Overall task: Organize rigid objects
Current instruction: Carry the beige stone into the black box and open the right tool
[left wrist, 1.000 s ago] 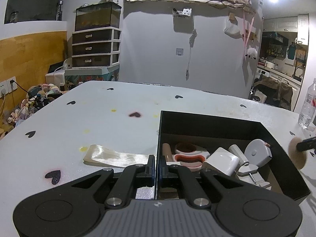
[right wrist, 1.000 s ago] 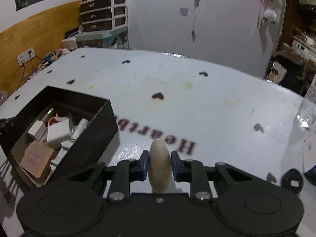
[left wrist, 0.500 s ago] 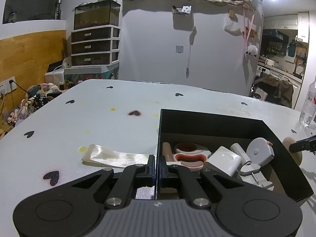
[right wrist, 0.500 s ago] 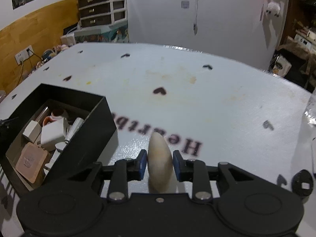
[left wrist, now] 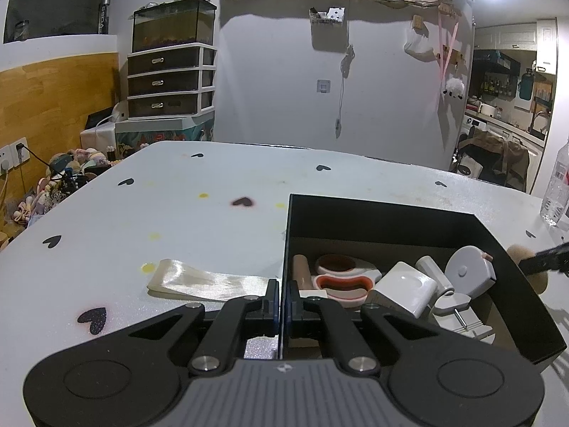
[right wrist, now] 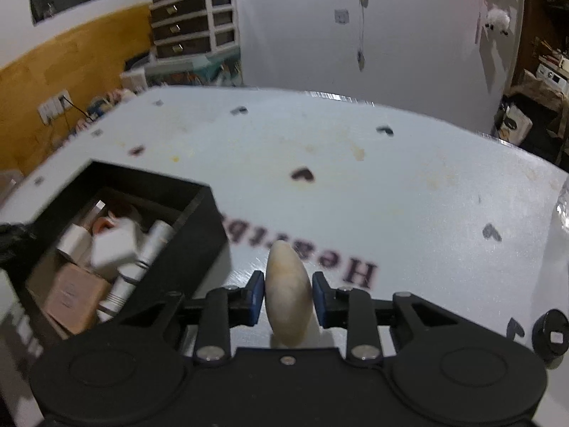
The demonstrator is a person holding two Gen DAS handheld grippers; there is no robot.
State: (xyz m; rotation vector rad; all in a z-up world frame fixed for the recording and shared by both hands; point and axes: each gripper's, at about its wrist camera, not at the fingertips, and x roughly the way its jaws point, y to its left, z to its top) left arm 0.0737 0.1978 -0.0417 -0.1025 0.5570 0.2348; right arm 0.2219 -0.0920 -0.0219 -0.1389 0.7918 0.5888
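Observation:
A black open box (left wrist: 384, 213) sits on the white table (left wrist: 177, 213) and holds several rigid items: a white charger block (left wrist: 405, 290), a grey round tape measure (left wrist: 469, 270), a red-and-white dish (left wrist: 341, 281). My left gripper (left wrist: 282, 299) is shut on the box's near left wall. My right gripper (right wrist: 288, 297) is shut on a beige oval stone (right wrist: 288, 302), held just right of the box (right wrist: 199, 220). The stone's tip also shows past the box's right wall in the left wrist view (left wrist: 526, 267).
A folded cream ribbon (left wrist: 206, 281) lies on the table left of the box. A clear water bottle (left wrist: 556, 185) stands at the far right edge. A small black round part (right wrist: 551, 331) lies at the right. The table carries heart marks and red lettering (right wrist: 320, 259).
My right gripper has lifted and moved toward the box with the stone; its view is now blurred. The left gripper and the box have stayed in place.

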